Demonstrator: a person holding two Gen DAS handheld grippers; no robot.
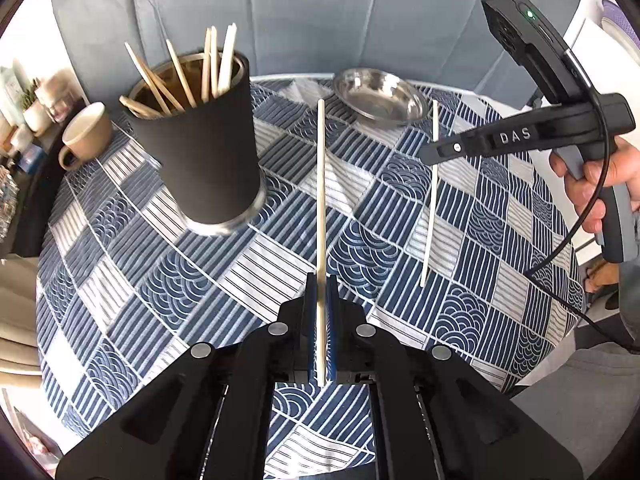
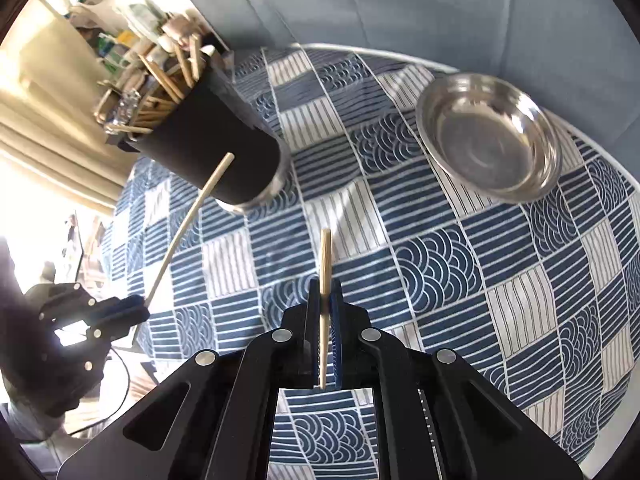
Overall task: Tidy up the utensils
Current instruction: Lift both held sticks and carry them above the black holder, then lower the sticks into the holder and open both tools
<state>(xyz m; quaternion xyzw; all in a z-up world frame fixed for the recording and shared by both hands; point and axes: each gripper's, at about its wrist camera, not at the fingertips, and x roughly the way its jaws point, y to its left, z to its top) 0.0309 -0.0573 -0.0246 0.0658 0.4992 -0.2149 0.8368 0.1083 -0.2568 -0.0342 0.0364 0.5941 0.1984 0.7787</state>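
Observation:
A black cylindrical holder [image 1: 208, 148] with several wooden chopsticks stands on the patterned tablecloth, left of centre; it also shows in the right wrist view [image 2: 216, 152]. My left gripper [image 1: 320, 280] is shut on a chopstick [image 1: 321, 200] that points forward above the table. My right gripper [image 2: 326, 288] is shut on another chopstick [image 2: 325, 256]; in the left wrist view that chopstick [image 1: 431, 200] hangs steeply from the right gripper [image 1: 434, 152]. The left gripper [image 2: 136, 306] with its chopstick [image 2: 188, 224] shows at the left of the right wrist view.
A steel bowl [image 1: 380, 96] sits at the table's far side, also in the right wrist view [image 2: 492, 136]. A beige mug [image 1: 86, 134] stands left of the holder. A grey sofa back [image 1: 320, 12] lies behind the round table [image 1: 120, 280]. Cluttered shelves stand at the far left.

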